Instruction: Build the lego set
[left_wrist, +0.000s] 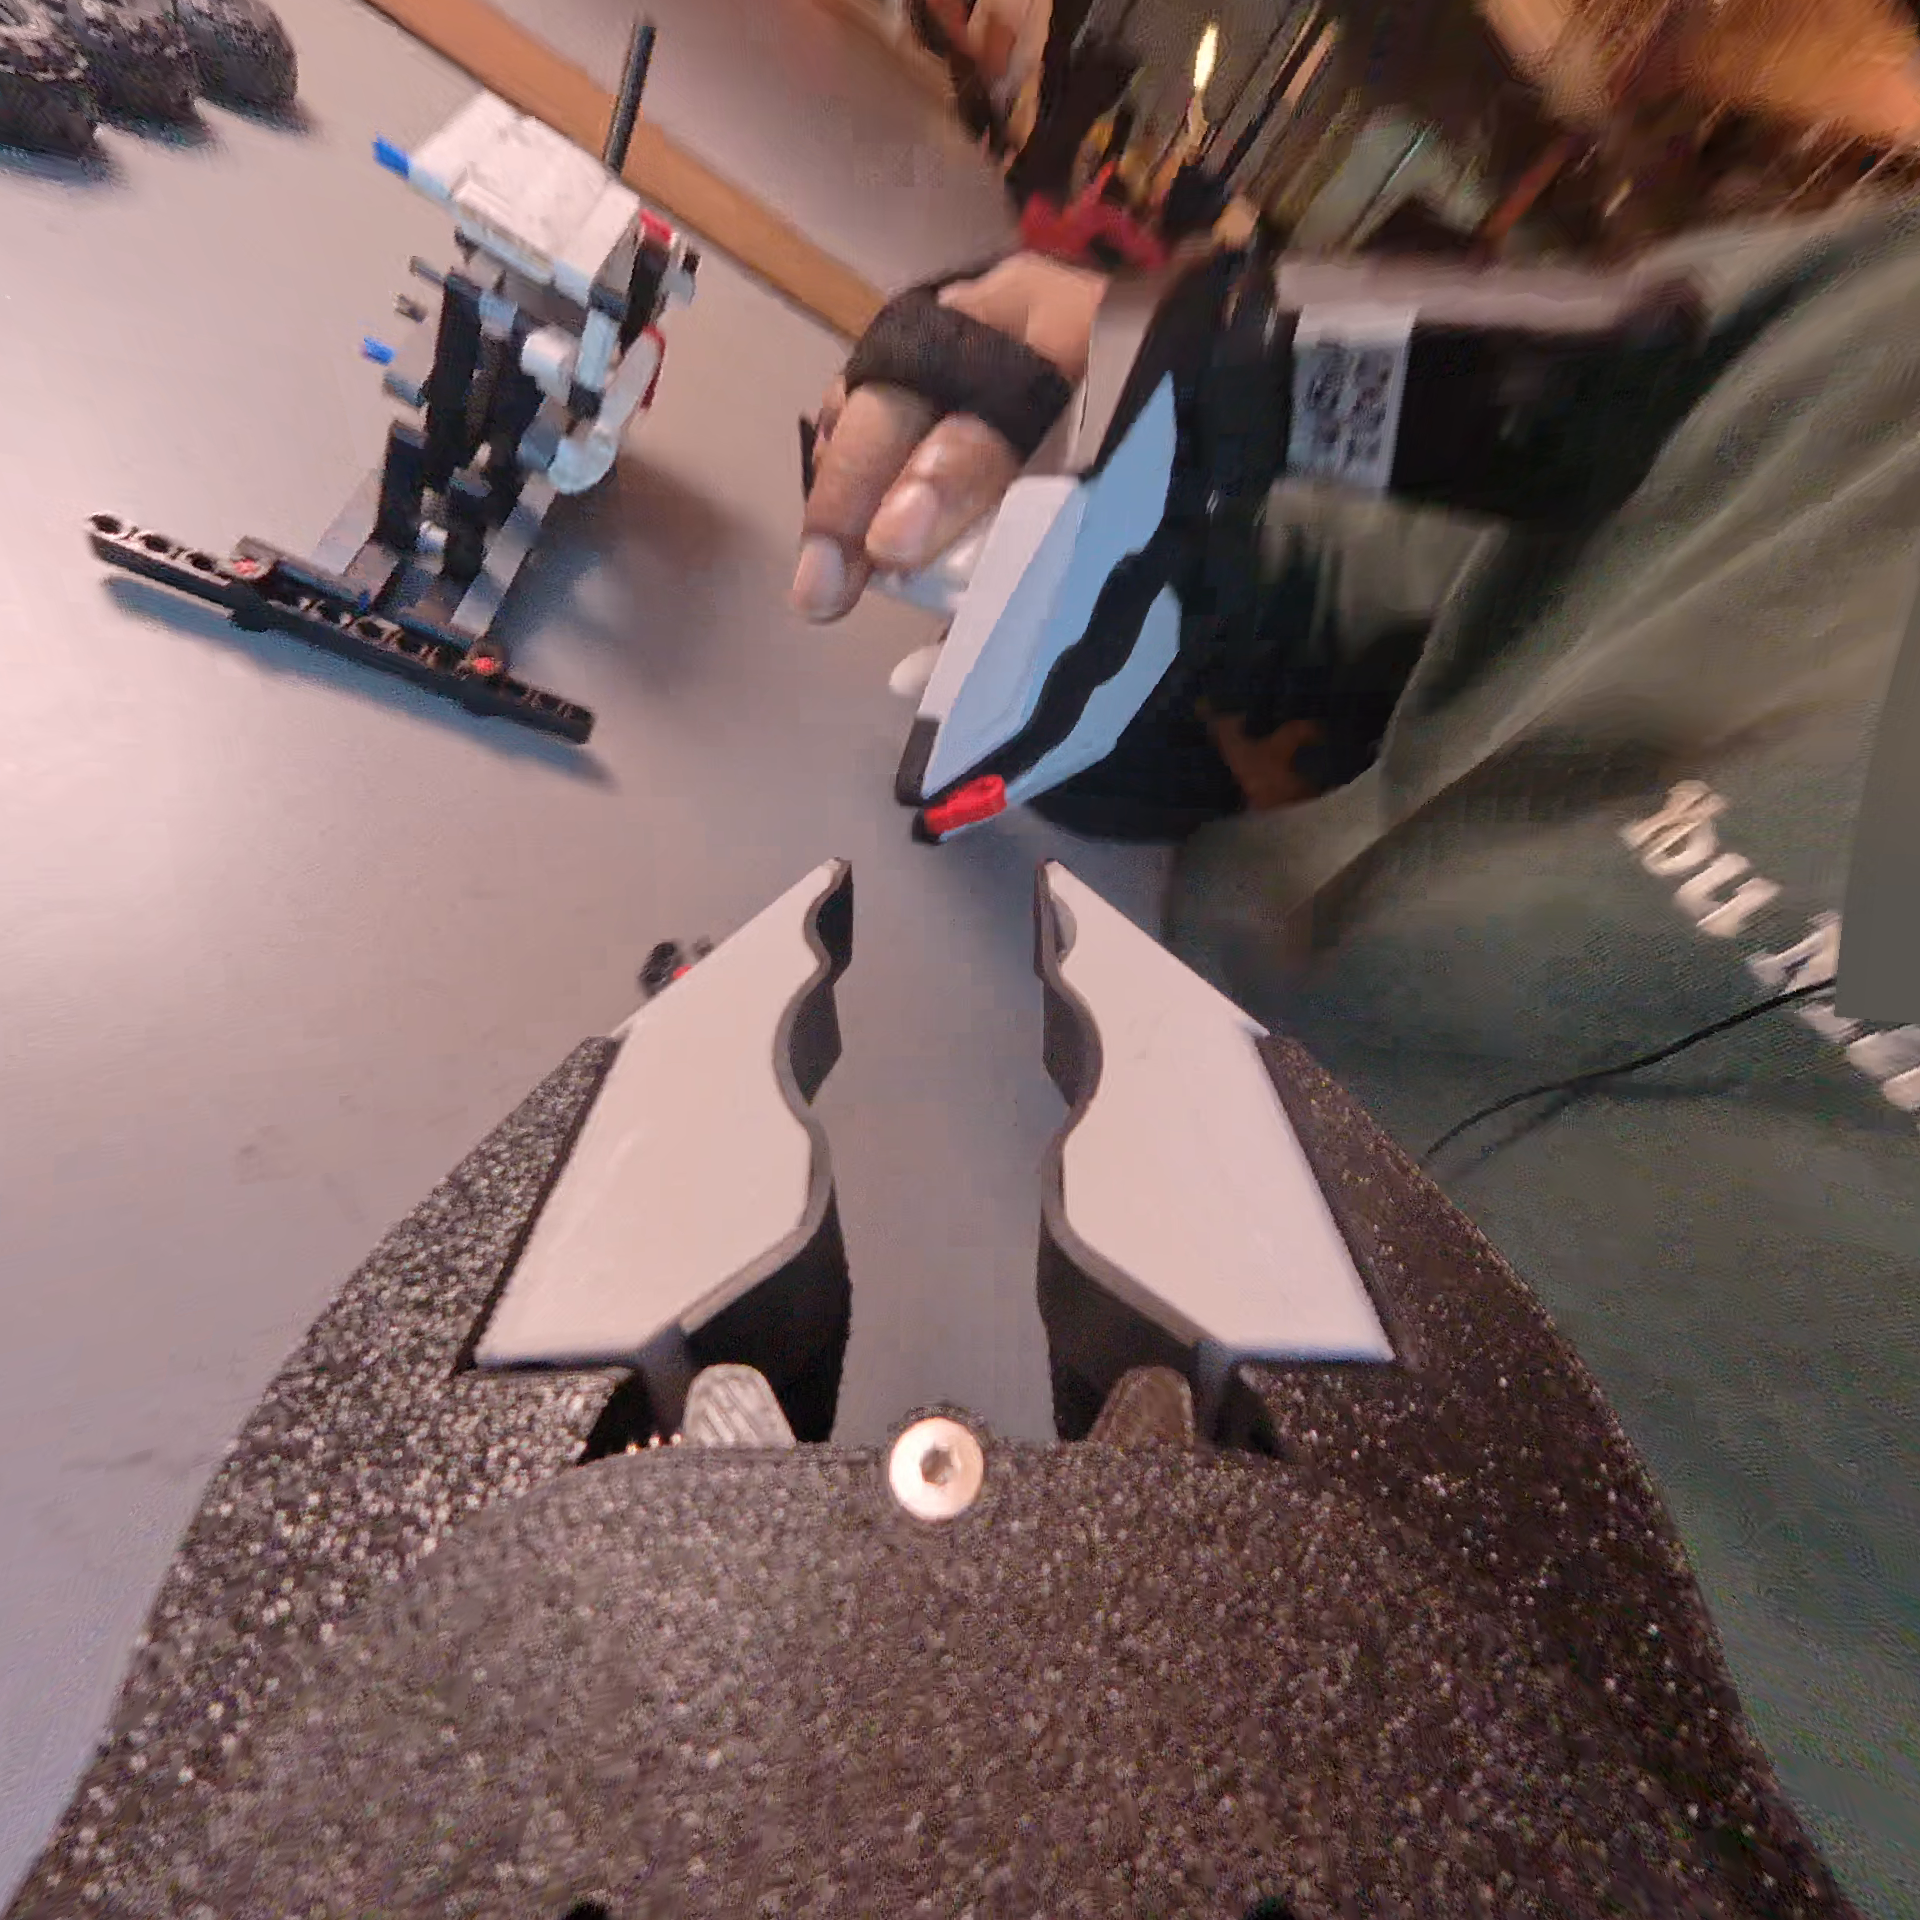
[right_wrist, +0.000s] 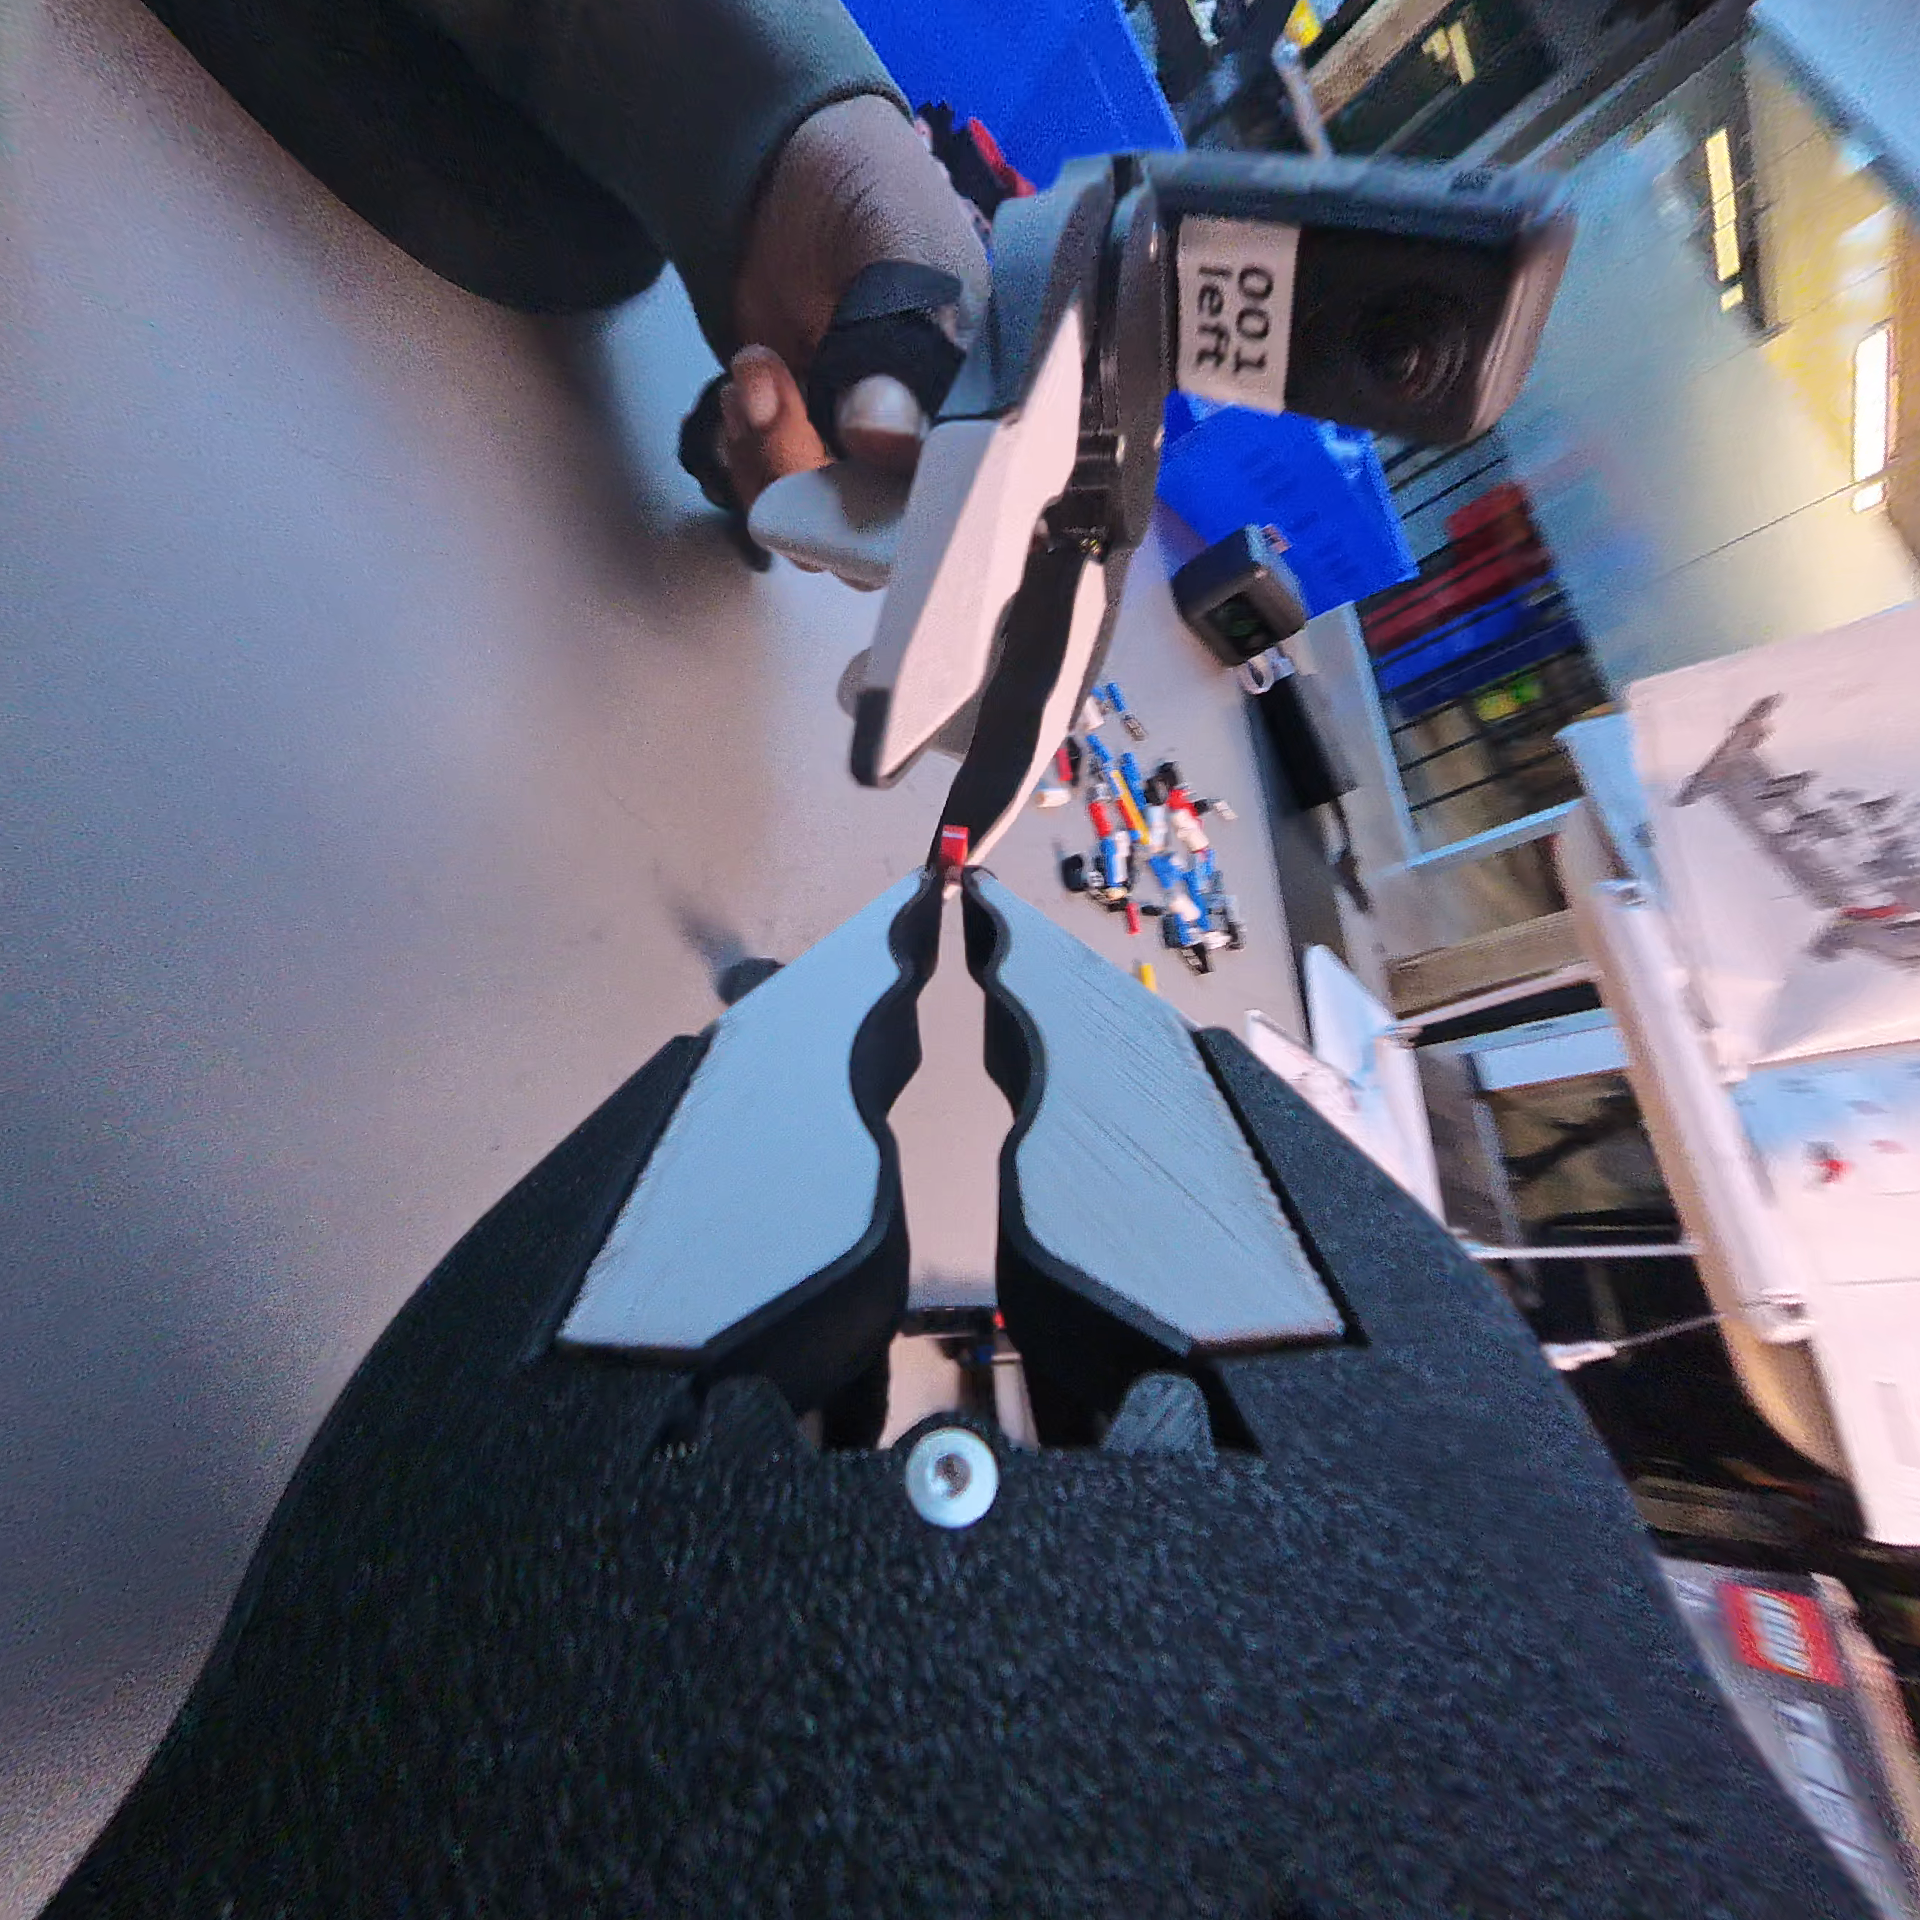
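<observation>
Here, your right gripper (right_wrist: 948, 881) pinches a red pin (right_wrist: 953, 844) at its fingers' tips, long axis roughly across the fingers. Your left gripper (left_wrist: 943, 883), fingers apart and empty, faces it at one o'clock; the model (left_wrist: 457, 436) stands at eleven on the worktop (left_wrist: 260, 987).

Red peg (left_wrist: 964, 805) pinched; model (left_wrist: 488, 416) upright.
</observation>
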